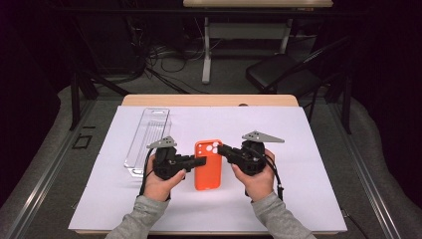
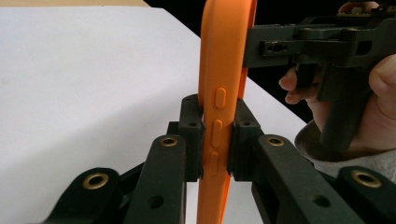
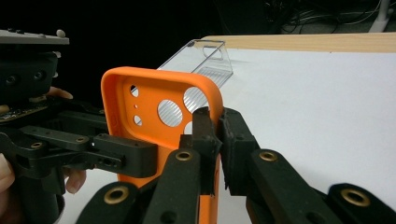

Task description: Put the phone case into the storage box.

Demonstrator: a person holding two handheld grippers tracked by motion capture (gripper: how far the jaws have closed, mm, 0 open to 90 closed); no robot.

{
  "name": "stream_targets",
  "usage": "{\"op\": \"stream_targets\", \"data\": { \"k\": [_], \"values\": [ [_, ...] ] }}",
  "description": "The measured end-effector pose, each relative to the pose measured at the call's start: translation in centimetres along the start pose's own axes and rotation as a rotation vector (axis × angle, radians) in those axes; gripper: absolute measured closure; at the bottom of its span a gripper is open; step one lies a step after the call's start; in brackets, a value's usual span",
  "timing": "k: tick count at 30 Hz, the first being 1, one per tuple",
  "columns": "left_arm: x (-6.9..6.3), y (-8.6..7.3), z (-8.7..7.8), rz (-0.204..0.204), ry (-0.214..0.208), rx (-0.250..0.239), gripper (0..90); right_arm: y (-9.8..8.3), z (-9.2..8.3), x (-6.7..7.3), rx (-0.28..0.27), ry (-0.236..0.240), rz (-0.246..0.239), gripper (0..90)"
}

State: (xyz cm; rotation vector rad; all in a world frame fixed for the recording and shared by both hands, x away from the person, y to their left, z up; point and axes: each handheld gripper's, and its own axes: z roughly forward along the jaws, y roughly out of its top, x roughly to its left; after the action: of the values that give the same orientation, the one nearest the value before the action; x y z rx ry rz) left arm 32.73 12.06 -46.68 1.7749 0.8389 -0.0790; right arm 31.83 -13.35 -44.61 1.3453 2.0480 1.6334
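1. At the middle of the white-covered worktop (image 1: 298, 199), you hold an orange phone case (image 1: 207, 167) between your two grippers, one on each long edge.
2. Your left gripper (image 1: 200, 161) has its jaws closed down on the case's left side wall; in the left gripper view the black pads (image 2: 192, 135) press the thin orange edge from both sides, right at the row of raised oval buttons.
3. Your right gripper (image 1: 222, 148) is likewise clamped on the case, on the opposite edge near its upper corner; in the right gripper view its pads (image 3: 205, 135) pinch the rounded rim just beside the camera cut-outs.
4. The case looks like soft, matte silicone: a rounded rectangle with a raised lip, smooth corners, and several circular holes of different sizes in one corner.
5. In the gripper views the case stands on edge between the jaws, with the sheet behind it; whether it touches the sheet you cannot tell.
6. A clear plastic tray (image 1: 147, 138), long, narrow and ribbed along its floor, lies on the sheet to the left of your left hand (image 1: 159, 185), apart from the case.
7. The worktop's sheet is plain, flat and white, with a pale wooden edge showing at the far side.
8. Your right hand (image 1: 259, 181) wraps the black gripper body, which carries a grey triangular plate on top.
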Motion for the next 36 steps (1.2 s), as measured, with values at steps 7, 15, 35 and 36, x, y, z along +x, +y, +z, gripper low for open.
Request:
{"op": "stream_targets", "data": {
  "k": [7,15,35,36],
  "values": [
    [0.0,0.1,0.0,0.004,0.015,-0.01,68.1,-0.1,0.1,0.2,0.002,-0.029,-0.032,85.4],
    [0.0,0.3,-0.2,0.035,0.054,-0.014,58.2,-0.1,0.1,0.2,0.001,-0.086,-0.071,85.4],
    [-0.5,1.1,-1.1,0.123,0.145,0.011,46.5,0.1,-0.2,0.3,0.005,-0.171,-0.144,85.3],
    [-0.5,1.2,-1.2,0.13,0.157,0.012,45.7,0.1,-0.2,0.3,0.008,-0.173,-0.146,85.3]
  ]
}}
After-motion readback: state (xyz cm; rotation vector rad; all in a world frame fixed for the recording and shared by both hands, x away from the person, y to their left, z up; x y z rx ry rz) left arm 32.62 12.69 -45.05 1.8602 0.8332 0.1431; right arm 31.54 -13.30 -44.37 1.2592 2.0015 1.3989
